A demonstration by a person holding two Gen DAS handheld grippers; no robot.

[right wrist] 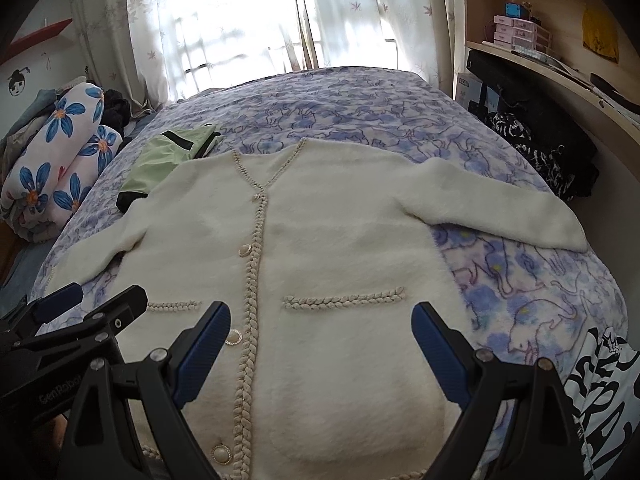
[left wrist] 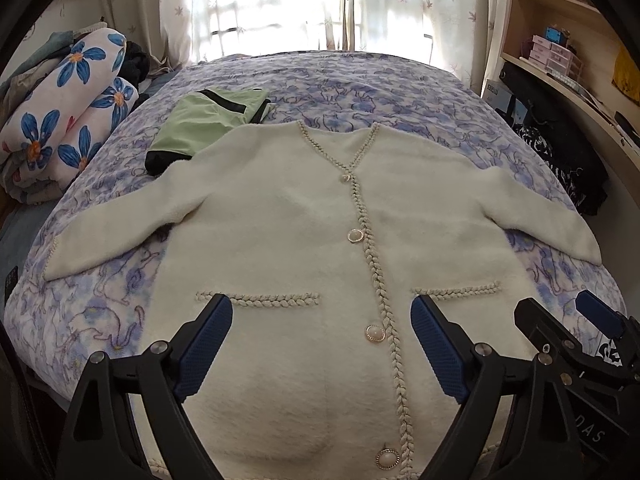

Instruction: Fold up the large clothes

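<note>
While the cream cardigan (left wrist: 280, 240) lies flat and buttoned, front up, in the middle of the bed (left wrist: 400, 88), everything else sits around it. To the cardigan's far left, off the bed's edge, is a rolled white quilt with blue flowers (left wrist: 68, 120), with dark clothes piled behind it. Just beyond the cardigan's left shoulder lies a folded pale green garment with black trim (left wrist: 200, 120), its near corner tucked under or touching the shoulder; which, I cannot tell. The cardigan's left sleeve (left wrist: 120, 220) stretches out towards the bed's left edge, clear of the green piece. Over the cardigan's lower front, the left claw (left wrist: 320, 344) hovers with its blue pads spread wide, nothing between them but the fabric below, straddling the braided button band. Just to its right the right claw (right wrist: 320, 352) hangs over the cardigan's right pocket, likewise spread and pinching nothing. The right sleeve (right wrist: 500, 208) runs out across the blue patterned cover. Beyond that sleeve, past the bed's right edge, dark patterned cloth (right wrist: 540, 160) is heaped under wooden shelves (right wrist: 520, 52) carrying small pink drawers. Behind the cardigan's collar, bright curtains (left wrist: 280, 0) fill the window.
</note>
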